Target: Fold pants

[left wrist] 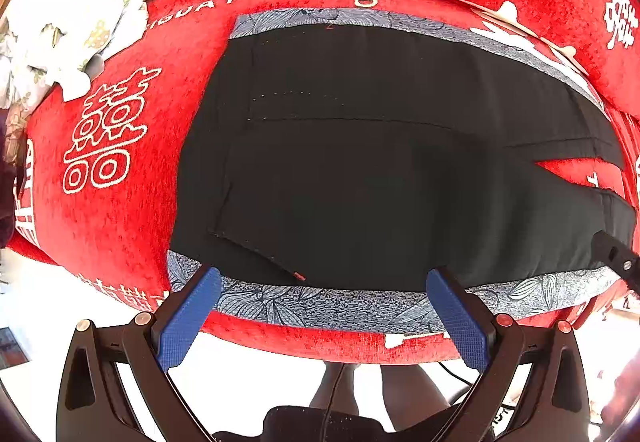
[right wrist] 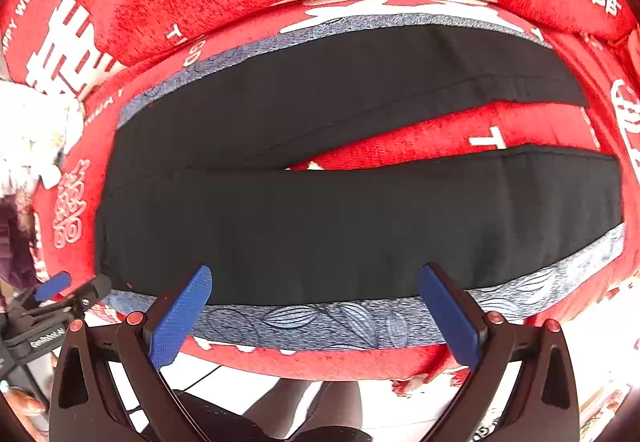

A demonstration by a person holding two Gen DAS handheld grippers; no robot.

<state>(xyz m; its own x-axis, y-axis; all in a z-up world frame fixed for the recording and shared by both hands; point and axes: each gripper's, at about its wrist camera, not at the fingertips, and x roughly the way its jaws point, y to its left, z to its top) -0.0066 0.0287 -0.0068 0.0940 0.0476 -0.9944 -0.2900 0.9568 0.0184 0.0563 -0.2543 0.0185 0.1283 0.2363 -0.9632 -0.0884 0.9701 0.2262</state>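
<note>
Flat on a red sofa seat (left wrist: pixel 120 201), the black pants (left wrist: pixel 380 169) lie spread out with both legs apart, a blue-grey patterned strip (right wrist: pixel 320 318) running along each outer side. Just short of the near strip, over the waist end, the left hand-held gripper (left wrist: pixel 322 286) hovers with its blue fingers (left wrist: pixel 188 318) wide apart, holding nothing. Over the near leg's edge, the right hand-held gripper (right wrist: pixel 316 282) likewise stands spread and empty. A white floral cloth (left wrist: pixel 60 25) sits beyond the waist.
</note>
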